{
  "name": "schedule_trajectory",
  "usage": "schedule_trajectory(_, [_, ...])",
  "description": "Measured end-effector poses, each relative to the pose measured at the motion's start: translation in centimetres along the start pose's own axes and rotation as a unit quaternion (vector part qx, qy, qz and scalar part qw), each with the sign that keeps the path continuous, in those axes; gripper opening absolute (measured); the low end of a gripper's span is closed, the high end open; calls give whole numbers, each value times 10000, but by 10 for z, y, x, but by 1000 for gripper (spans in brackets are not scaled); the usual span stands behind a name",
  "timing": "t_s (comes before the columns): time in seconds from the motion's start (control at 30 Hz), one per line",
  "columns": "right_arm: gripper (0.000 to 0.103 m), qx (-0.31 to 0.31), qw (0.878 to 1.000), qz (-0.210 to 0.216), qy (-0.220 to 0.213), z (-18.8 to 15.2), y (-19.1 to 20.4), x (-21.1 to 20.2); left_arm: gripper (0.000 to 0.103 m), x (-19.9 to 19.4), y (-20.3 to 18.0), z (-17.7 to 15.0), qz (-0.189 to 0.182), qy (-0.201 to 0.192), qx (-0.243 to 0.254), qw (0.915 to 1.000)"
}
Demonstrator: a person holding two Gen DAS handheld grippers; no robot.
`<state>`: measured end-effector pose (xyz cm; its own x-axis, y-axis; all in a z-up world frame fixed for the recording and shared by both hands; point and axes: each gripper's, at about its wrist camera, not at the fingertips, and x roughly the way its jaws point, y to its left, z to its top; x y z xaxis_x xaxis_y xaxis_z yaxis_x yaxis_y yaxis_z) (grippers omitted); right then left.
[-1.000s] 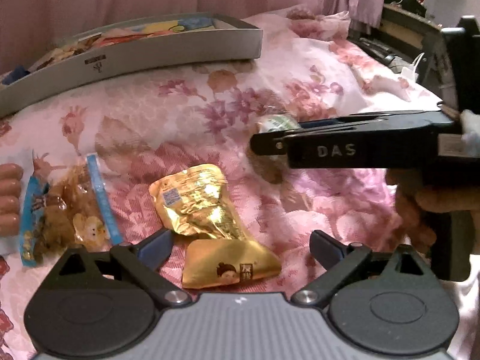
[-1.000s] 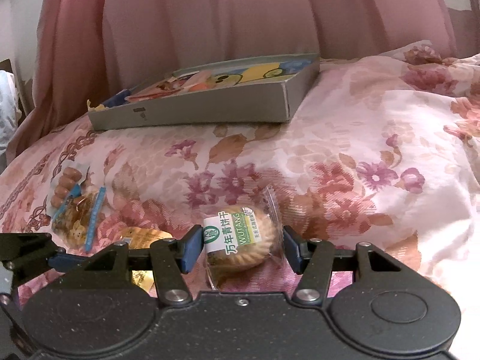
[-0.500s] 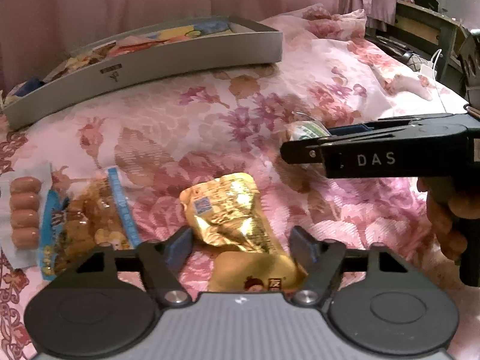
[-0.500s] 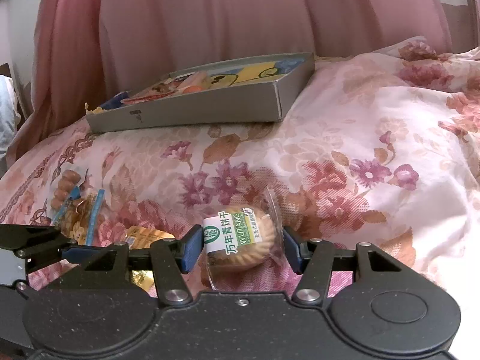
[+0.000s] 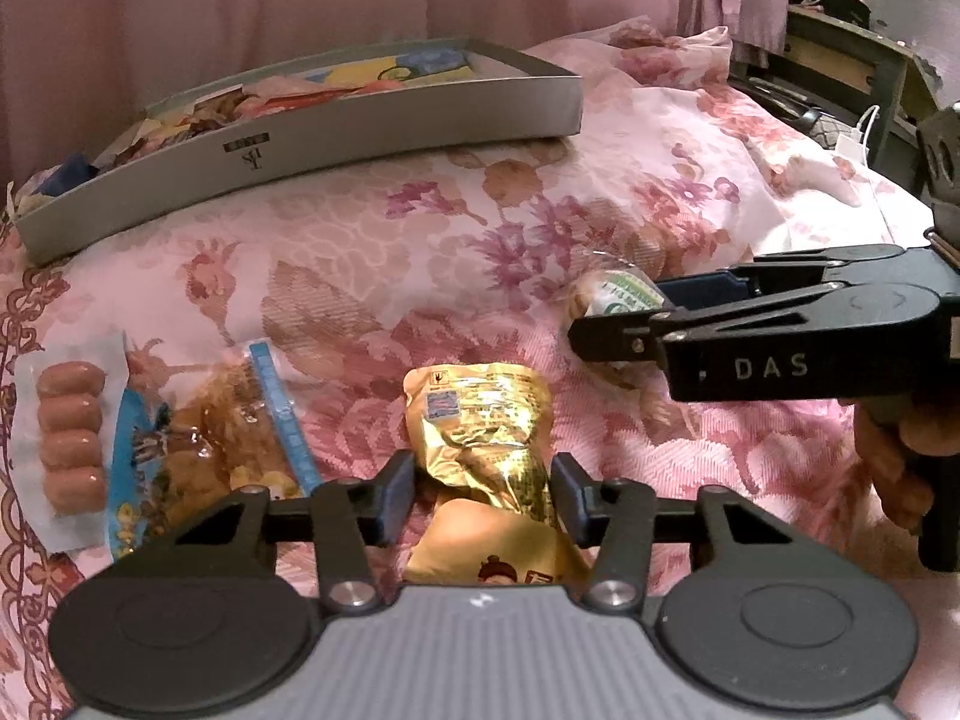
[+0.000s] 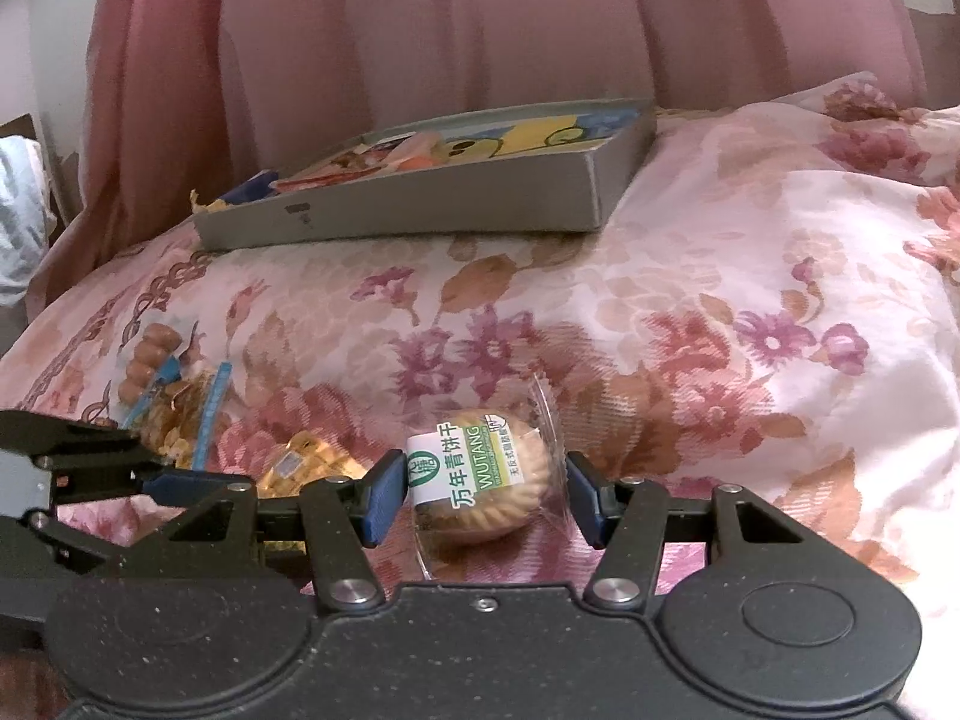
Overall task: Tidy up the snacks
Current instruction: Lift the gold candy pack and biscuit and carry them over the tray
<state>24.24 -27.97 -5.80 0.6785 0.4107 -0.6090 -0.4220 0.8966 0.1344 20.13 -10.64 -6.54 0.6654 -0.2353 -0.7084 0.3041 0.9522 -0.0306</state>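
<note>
1. My left claw [image 5: 483,495] has just been closing; its blue pads now sit against both sides of the gold foil pouch [image 5: 480,420], which lies on the bed between them, and they appear to pinch its crumpled middle.
2. My right claw [image 6: 480,495] stands partly apart around the wrapped round biscuit [image 6: 483,480]. The left pad touches the green-and-white label; the right pad meets the clear wrapper. Whether the pads press firmly, I cannot tell.
3. Floral bedspread [image 5: 360,252]: pink with rose and brown flowers, carrying all the snacks.
4. Grey shallow box [image 5: 336,138]: rests on the bedspread beyond both claws, before a pink curtain [image 6: 420,30], with colourful snack packets lying inside.
5. Blue-edged clear bag of golden snacks [image 5: 222,438]: lies left of the gold pouch, well apart from the box.
6. Sausage pack [image 5: 69,438]: four small sausages in a row, just beside that bag at the left edge.
</note>
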Motion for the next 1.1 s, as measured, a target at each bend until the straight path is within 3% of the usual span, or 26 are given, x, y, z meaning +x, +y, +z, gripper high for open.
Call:
schedule_trajectory(0.37, [58, -166, 9998, -53, 10, -2, 9, 3, 50, -4, 10, 1, -291, -6, -101, 9995])
schedule_trajectory(0.6, [56, -9, 9998, -152, -146, 4, 12, -7, 50, -15, 23, 1, -533, -140, -441, 9975])
schedule_trajectory(0.9, [55, -43, 9996, -272, -109, 0, 19, -6, 49, -28, 37, 5, -565, -411, -718, 9950])
schedule_trajectory(1.1, [55, -2, 9986, -320, -411, 10, 22, -14, 48, -37, 48, 16, -523, -641, -854, 9929])
